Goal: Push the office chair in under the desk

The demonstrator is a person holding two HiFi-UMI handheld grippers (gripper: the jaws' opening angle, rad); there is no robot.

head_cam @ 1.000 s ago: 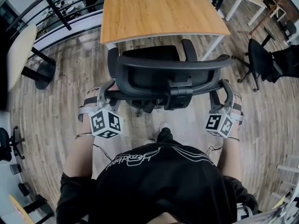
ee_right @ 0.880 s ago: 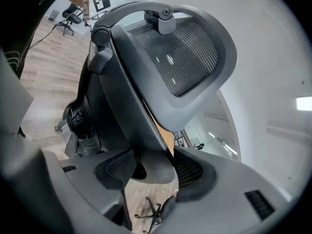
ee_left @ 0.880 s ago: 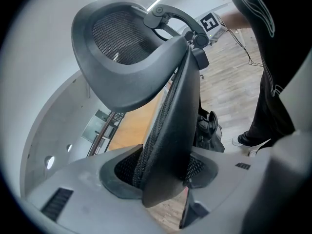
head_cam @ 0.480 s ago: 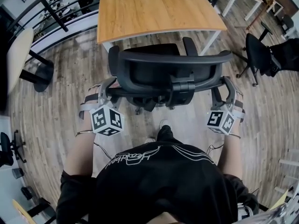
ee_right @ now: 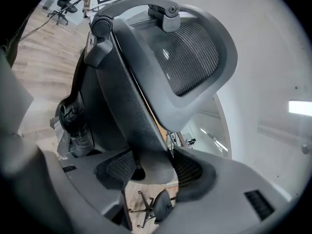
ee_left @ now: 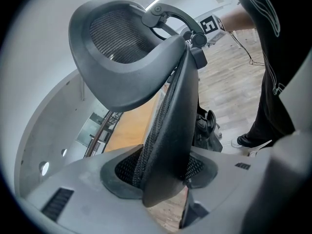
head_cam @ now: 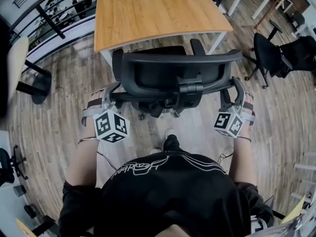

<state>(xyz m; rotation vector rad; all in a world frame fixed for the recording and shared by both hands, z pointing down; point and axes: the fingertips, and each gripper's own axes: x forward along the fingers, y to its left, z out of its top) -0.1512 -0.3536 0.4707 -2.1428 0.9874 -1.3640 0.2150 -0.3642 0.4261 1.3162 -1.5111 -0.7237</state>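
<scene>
- Just short of the wooden surface (head_cam: 153, 9), on the plank floor (head_cam: 49, 107): office chair (head_cam: 170, 78), seat towards the near edge, back towards the person, mostly out from under.
- Probably fairly heavy, yet likely easy to roll; stiff frame, slightly yielding mesh; apt to swivel under an uneven shove.
- Best held at both side edges of the backrest (ee_left: 175, 121), not the headrest (ee_left: 122, 57).
- Left gripper (ee_left: 165, 172): jaws pinching the backrest's left edge.
- Right gripper (ee_right: 151, 172): jaws clamped likewise on the right edge.
</scene>
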